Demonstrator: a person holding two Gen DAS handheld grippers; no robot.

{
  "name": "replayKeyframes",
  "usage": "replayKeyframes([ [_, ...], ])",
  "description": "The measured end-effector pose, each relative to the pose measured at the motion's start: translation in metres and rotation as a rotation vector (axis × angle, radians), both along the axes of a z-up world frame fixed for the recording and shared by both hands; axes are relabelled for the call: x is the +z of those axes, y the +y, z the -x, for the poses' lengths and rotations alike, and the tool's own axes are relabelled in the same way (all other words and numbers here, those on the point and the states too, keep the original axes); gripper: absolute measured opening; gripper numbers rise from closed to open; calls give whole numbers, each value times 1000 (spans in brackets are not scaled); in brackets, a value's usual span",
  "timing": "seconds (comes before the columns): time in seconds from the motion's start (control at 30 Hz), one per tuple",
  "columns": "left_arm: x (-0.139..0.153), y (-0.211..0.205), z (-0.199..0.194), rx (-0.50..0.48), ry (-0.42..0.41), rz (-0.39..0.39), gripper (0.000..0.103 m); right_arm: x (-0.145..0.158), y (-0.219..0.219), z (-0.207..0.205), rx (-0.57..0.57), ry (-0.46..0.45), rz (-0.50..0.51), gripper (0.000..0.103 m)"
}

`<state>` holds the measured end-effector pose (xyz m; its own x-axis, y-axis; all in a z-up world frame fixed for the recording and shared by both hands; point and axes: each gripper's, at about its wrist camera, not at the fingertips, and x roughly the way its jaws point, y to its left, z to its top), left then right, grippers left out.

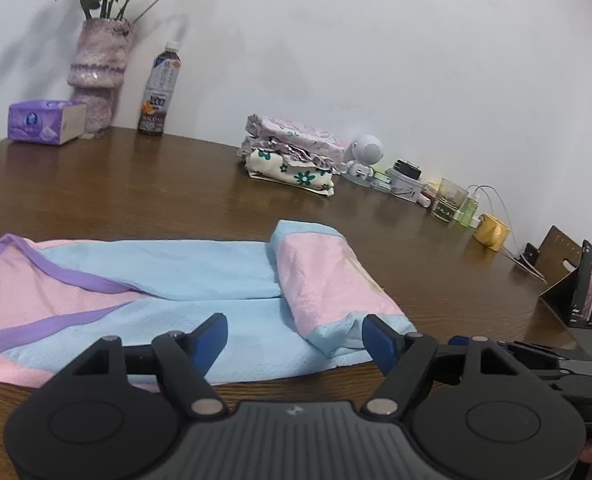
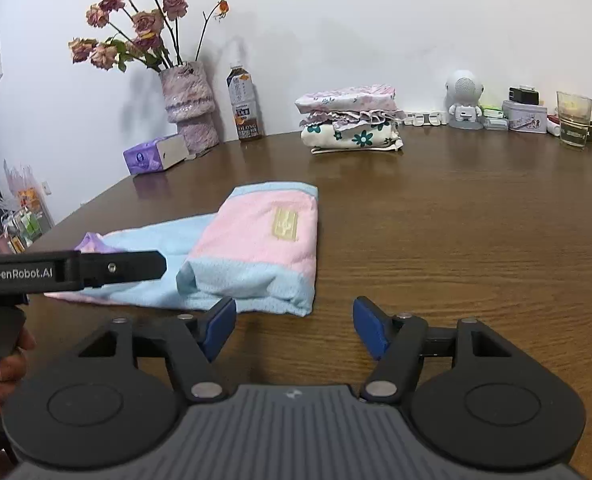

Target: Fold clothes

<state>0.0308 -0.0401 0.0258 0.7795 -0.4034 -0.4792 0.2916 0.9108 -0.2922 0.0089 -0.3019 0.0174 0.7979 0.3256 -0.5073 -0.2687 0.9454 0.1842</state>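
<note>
With the left gripper and right gripper both spread empty, the half-folded pink-and-blue mesh garment on the brown wooden desk could unroll if snagged.

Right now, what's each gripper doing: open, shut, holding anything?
Left gripper: open, empty, over the pink and blue garment.
Right gripper: open, empty, above the table.

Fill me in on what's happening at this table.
A person holding a gripper in each hand is folding a pink and blue garment on the wooden table. One end is already folded over. Both the left gripper and the right gripper are open at its near edge, holding nothing. A stack of folded clothes sits by the wall.
</note>
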Motion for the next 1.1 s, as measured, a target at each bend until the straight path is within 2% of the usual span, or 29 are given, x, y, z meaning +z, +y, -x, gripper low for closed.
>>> replayKeyframes([
  [0.1,-1,-3,6,10,-26,-29,73,-1,0,4,-9,-9,2,67],
  [0.3,-3,-2,13,8,-35,-15,78,0,0,14,-11,-38,6,73],
  [0.5,-4,5,15,31,-32,5,78,-2,2,18,-7,-49,10,73],
  [1.1,-5,6,20,29,-33,-17,78,-3,-1,16,-2,-31,-15,73],
])
